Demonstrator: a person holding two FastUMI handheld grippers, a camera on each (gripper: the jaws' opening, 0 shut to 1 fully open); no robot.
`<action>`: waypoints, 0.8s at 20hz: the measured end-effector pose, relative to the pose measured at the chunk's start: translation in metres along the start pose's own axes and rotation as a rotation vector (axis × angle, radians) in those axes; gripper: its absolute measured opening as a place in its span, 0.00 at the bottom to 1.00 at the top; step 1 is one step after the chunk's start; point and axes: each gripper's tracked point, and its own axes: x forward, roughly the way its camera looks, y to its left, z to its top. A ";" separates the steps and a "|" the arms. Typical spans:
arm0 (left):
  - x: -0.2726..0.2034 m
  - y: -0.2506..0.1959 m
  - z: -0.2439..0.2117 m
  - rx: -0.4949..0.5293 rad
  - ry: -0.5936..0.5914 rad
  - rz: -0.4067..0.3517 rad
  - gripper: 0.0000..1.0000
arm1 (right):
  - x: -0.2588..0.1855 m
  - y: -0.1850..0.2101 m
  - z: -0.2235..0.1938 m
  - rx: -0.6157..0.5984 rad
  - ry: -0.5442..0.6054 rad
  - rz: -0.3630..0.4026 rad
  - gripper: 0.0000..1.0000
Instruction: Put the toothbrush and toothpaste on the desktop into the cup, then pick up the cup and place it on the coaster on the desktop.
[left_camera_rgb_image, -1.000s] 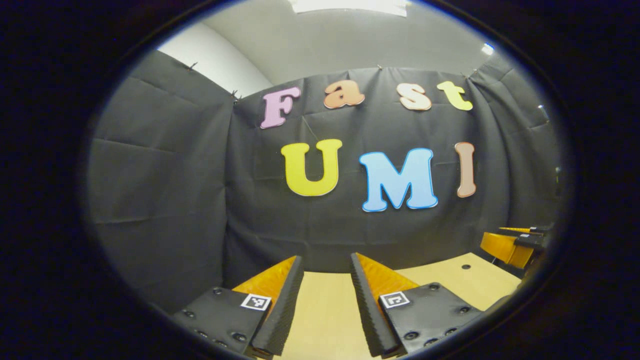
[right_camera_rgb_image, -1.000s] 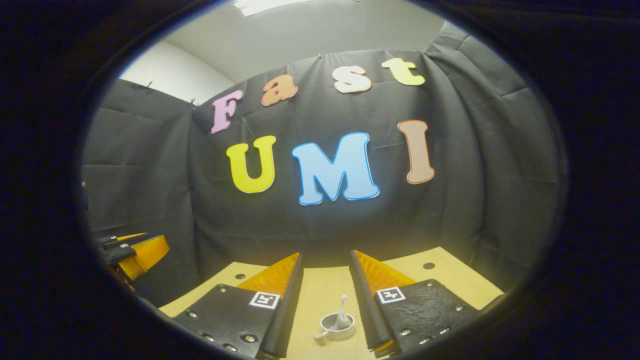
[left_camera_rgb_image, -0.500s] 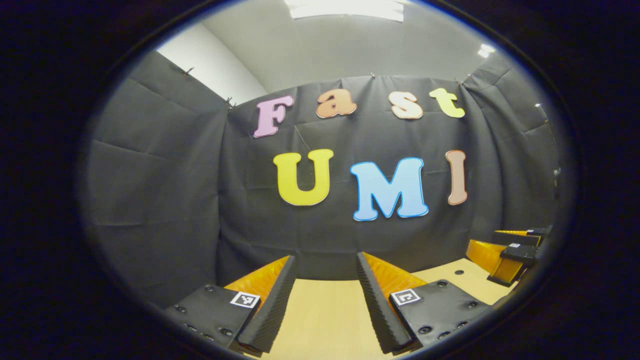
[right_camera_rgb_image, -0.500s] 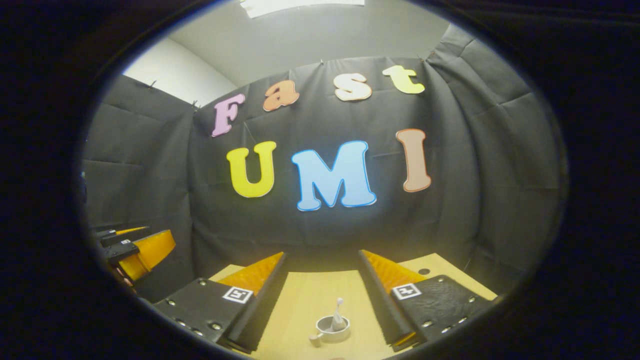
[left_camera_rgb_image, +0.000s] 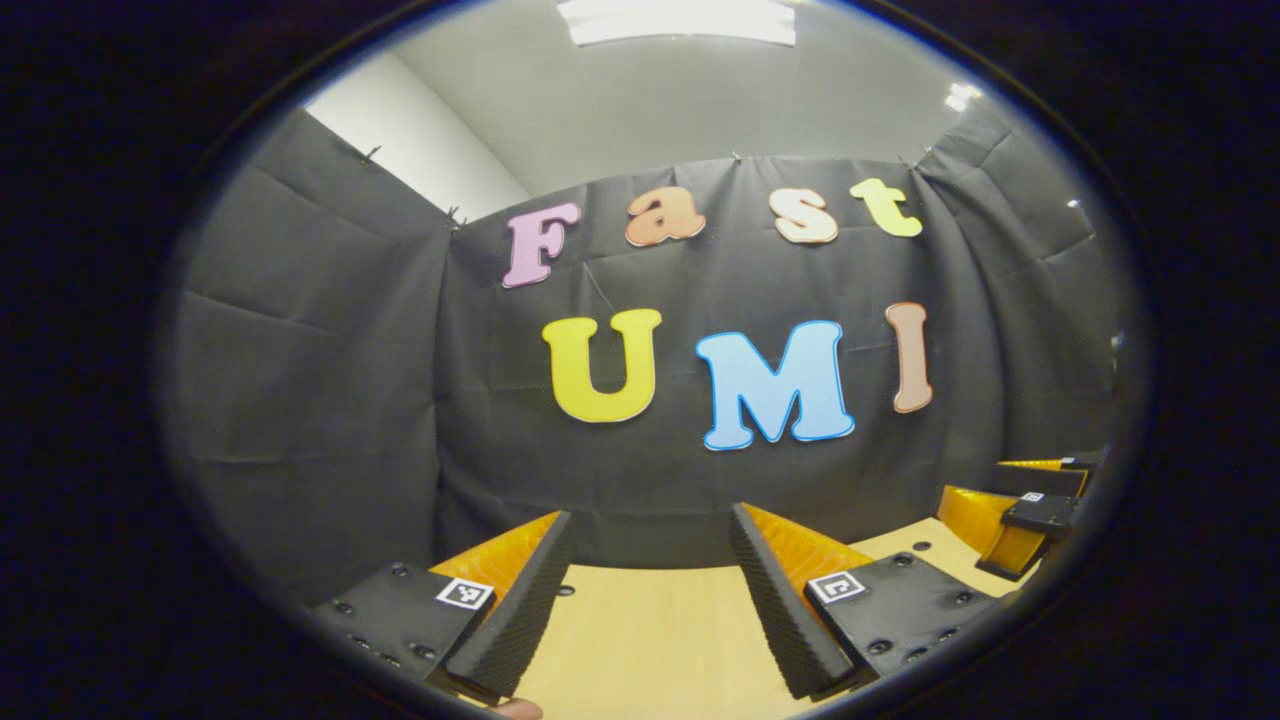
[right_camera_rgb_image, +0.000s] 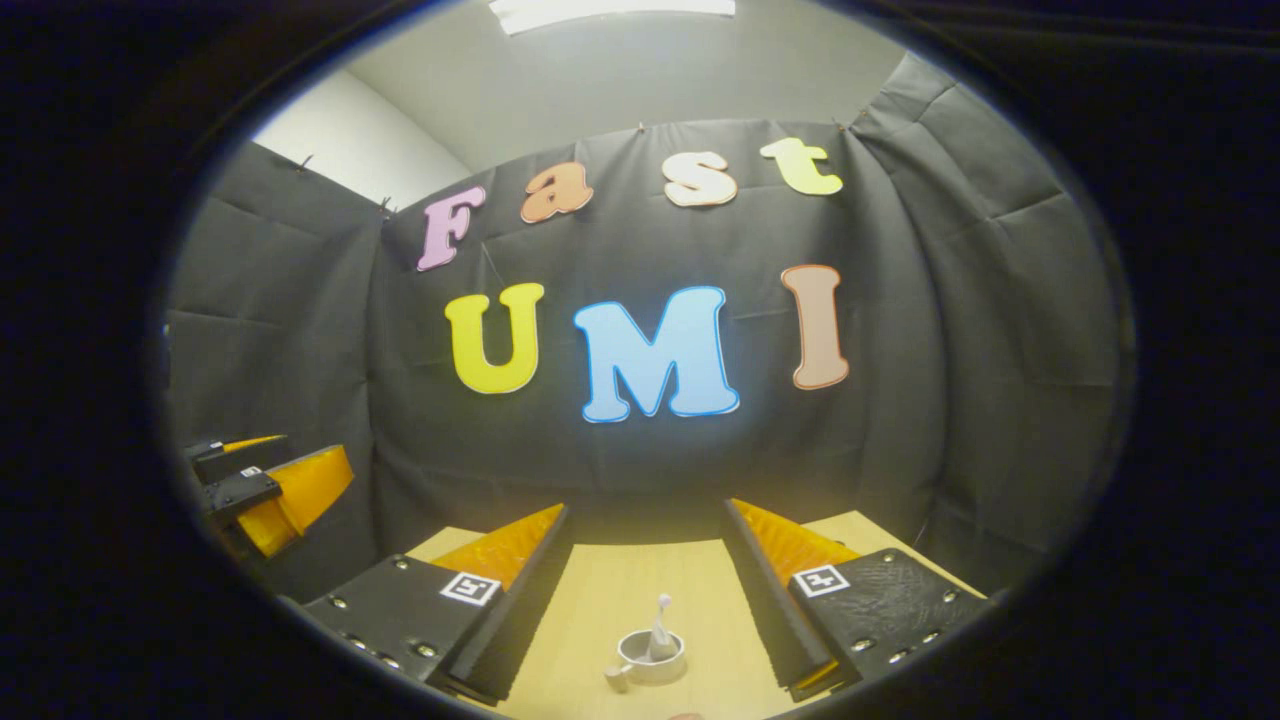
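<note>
The left tongs (left_camera_rgb_image: 650, 590) are held up above the bench (left_camera_rgb_image: 650, 640). Their two fingers stand wide apart, and there is nothing between them but bare wood. The right tongs show at the far right edge of the left gripper view, above the right side of the bench.

The right tongs (right_camera_rgb_image: 645, 590) are also wide open and hold nothing. In the right gripper view, a small white cup (right_camera_rgb_image: 650, 660) stands on the bench (right_camera_rgb_image: 700, 580), seen in the gap between the two fingers. It does not touch either finger. The cup has a little handle on its left side. A thin white thing, which looks like the toothbrush (right_camera_rgb_image: 661, 622), sticks up out of the cup and leans a bit. I cannot tell if the toothpaste is in the cup too. I cannot tell if a coaster lies under the cup. The left tongs show at the left edge of this view.
</note>
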 end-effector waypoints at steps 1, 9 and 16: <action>0.001 -0.001 -0.001 -0.001 0.004 -0.007 1.00 | -0.001 0.000 0.000 0.000 0.003 -0.002 0.90; 0.010 -0.007 -0.003 0.004 0.015 -0.022 1.00 | -0.001 -0.004 -0.001 0.008 0.014 -0.004 0.90; 0.018 -0.004 -0.004 0.005 0.020 -0.035 1.00 | 0.001 -0.004 0.000 0.000 0.017 -0.011 0.90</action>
